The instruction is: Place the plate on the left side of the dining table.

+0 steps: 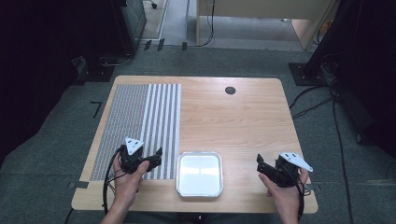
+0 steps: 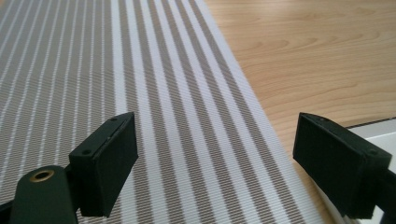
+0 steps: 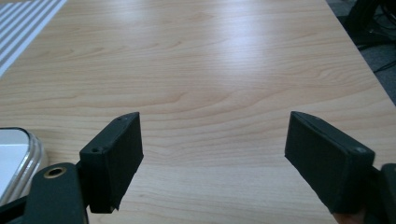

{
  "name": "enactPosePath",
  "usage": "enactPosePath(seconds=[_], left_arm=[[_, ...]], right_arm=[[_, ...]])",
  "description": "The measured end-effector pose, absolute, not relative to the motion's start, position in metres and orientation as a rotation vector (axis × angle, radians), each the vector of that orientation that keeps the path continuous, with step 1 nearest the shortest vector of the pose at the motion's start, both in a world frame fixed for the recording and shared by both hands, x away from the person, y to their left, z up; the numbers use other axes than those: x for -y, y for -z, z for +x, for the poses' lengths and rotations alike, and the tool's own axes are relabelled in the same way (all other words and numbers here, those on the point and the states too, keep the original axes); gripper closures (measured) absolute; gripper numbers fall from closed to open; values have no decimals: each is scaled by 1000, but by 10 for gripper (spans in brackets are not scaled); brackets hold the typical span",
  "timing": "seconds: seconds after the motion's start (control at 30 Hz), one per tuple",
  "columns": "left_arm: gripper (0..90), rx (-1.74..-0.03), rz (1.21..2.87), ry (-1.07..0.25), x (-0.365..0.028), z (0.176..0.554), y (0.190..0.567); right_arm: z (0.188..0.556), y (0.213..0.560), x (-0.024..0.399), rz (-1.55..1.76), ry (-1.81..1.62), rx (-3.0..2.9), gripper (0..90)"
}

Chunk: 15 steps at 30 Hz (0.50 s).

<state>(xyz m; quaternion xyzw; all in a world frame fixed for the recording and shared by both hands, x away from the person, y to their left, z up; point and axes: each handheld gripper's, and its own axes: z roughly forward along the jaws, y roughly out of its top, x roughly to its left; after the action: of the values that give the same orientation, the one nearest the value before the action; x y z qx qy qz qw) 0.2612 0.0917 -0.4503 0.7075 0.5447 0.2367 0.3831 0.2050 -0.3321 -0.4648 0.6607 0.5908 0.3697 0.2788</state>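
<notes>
Item: square white tray (image 1: 200, 173), empty, at the table's (image 1: 233, 126) near edge, 6 o'clock of centre. Striped mat (image 1: 140, 126) at 9 o'clock, its right edge just beside the tray.

Left gripper (image 1: 156, 157) — jaws spread, nothing between them, hovering over the mat's near corner. Right gripper (image 1: 259, 164) — likewise released, over bare wood at 3 o'clock of the tray.

Step, as judged: starting stance, nothing grasped. Next move likely calls for both grippers closing on the tray's opposite rims.
</notes>
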Motion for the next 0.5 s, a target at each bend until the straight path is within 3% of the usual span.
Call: enactPosePath(seconds=[0.5], left_arm=[[132,-1306,1836,-543,-48,260,445]], right_arm=[[215,452,300,1690,-1103,-1649,149]])
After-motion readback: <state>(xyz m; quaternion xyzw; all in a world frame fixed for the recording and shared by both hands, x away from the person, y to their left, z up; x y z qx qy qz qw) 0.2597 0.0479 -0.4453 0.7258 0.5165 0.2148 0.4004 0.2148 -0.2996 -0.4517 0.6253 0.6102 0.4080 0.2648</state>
